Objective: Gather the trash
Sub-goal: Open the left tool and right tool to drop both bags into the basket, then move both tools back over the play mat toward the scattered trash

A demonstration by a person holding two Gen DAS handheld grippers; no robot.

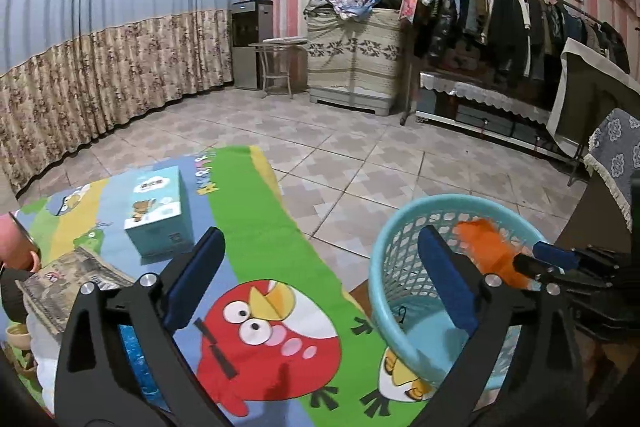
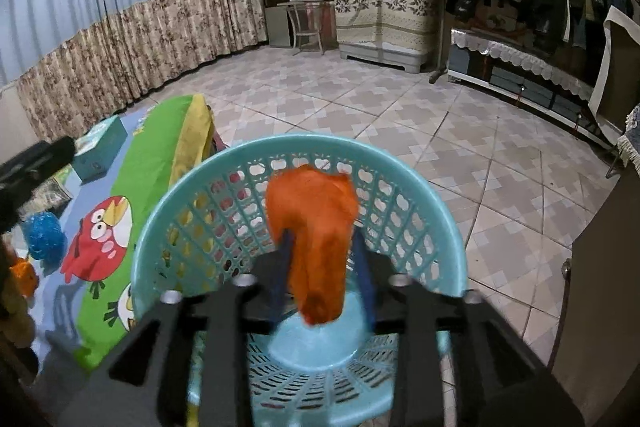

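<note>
A light blue plastic basket (image 2: 420,211) stands on the tiled floor beside the mat; it also shows in the left wrist view (image 1: 384,267). My right gripper (image 2: 324,259) is shut on a crumpled orange wrapper (image 2: 316,227) and holds it above the basket's opening. In the left wrist view the right gripper (image 1: 532,259) and the orange wrapper (image 1: 488,251) show over the basket. My left gripper (image 1: 320,283) is open and empty above the cartoon mat (image 1: 256,227). A crumpled blue piece (image 2: 43,235) lies on the mat, also seen under my left finger (image 1: 134,359).
A light blue tissue box (image 1: 158,211) stands on the mat. A patterned paper (image 1: 68,287) and small cups (image 1: 18,337) lie at the left. A small orange item (image 2: 22,275) lies at the mat's left. Dark furniture (image 2: 600,299) stands right of the basket.
</note>
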